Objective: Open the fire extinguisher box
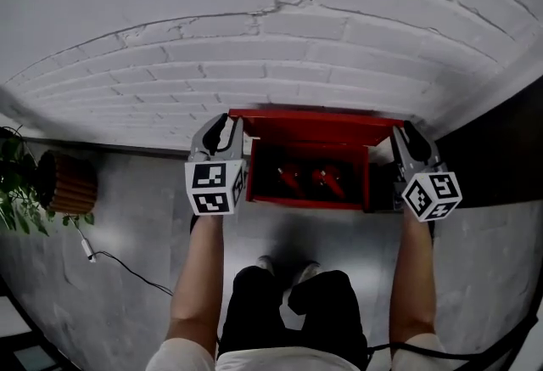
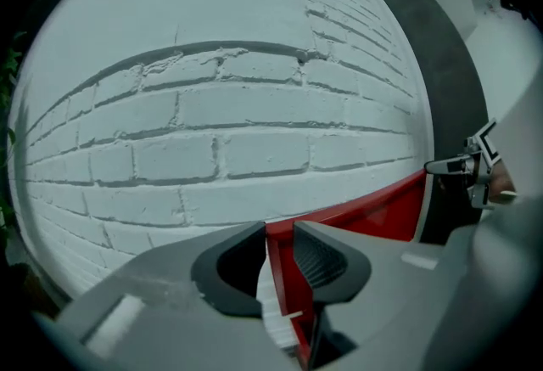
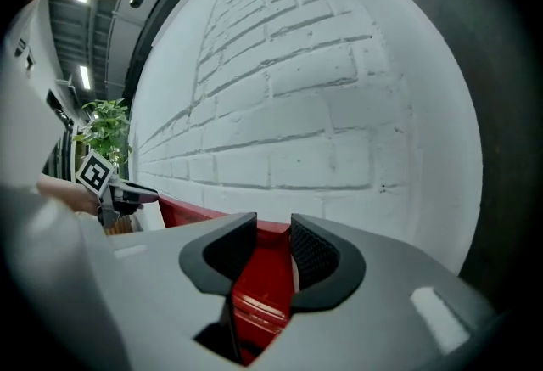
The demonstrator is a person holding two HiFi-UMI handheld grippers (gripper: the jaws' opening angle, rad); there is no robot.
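A red fire extinguisher box stands on the floor against the white brick wall. Its lid is raised, and red extinguishers show inside. My left gripper grips the lid's left end, and my right gripper grips its right end. In the left gripper view the jaws of the left gripper are closed on the lid's red edge. The right gripper view shows the right gripper clamped on the red lid as well.
A potted plant and a brown ribbed planter stand at the left. A cable lies on the grey floor. A dark wall panel is at the right. The person's shoes are just before the box.
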